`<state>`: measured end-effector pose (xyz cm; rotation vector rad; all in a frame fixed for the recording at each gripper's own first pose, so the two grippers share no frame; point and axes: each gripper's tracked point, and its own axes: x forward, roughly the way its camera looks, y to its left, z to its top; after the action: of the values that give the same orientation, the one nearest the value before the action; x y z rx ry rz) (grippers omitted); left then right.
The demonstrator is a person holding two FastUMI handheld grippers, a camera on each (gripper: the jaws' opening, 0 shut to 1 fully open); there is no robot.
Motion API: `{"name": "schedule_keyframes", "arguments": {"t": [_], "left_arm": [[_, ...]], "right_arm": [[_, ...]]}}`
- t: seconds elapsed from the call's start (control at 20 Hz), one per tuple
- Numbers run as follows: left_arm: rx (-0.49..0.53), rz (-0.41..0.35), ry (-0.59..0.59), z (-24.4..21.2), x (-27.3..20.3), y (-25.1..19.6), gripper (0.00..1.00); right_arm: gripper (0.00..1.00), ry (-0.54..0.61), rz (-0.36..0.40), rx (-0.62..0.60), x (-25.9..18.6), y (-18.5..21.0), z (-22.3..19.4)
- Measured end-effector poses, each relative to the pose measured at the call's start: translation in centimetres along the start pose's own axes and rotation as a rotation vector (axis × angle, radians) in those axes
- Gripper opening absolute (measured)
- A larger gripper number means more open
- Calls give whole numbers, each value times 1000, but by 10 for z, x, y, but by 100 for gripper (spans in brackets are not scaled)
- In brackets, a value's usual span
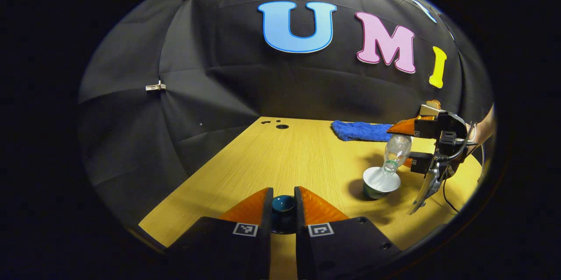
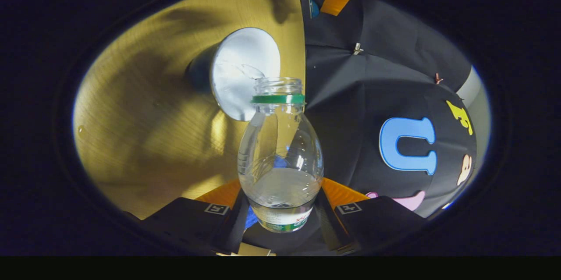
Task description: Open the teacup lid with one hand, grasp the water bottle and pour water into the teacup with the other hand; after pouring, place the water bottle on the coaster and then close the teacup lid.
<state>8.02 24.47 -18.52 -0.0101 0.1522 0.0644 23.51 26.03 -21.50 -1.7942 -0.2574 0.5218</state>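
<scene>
A light wooden table carries the scene, with a blue cloth lying beyond the right tool. That tool pinches the water bottle low on its body, both fingers pressed to its sides, the bottle's long axis tipped steeply so its open neck points down over the teacup directly beneath. The person's right hand holds the tool rolled over in a pouring pose, and a thin stream appears to reach the white inside of the cup. Well to the side, the left tool grips the dark teacup lid between its fingers, close above the table. Pouring seems under way.
</scene>
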Motion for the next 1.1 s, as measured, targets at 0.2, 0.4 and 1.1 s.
{"name": "schedule_keyframes", "arguments": {"t": [0.2, 0.4, 1.1], "left_arm": [[12, 1, 3, -2, -2, 0, 27], [9, 6, 6, -3, -4, 2, 27], [19, -9, 2, 0, -11, -4, 27]], "right_arm": [[74, -4, -3, -34, 1, -4, -1], [74, -11, 7, -58, 3, -5, -3], [74, -61, -14, -165, 7, -18, 3]]}}
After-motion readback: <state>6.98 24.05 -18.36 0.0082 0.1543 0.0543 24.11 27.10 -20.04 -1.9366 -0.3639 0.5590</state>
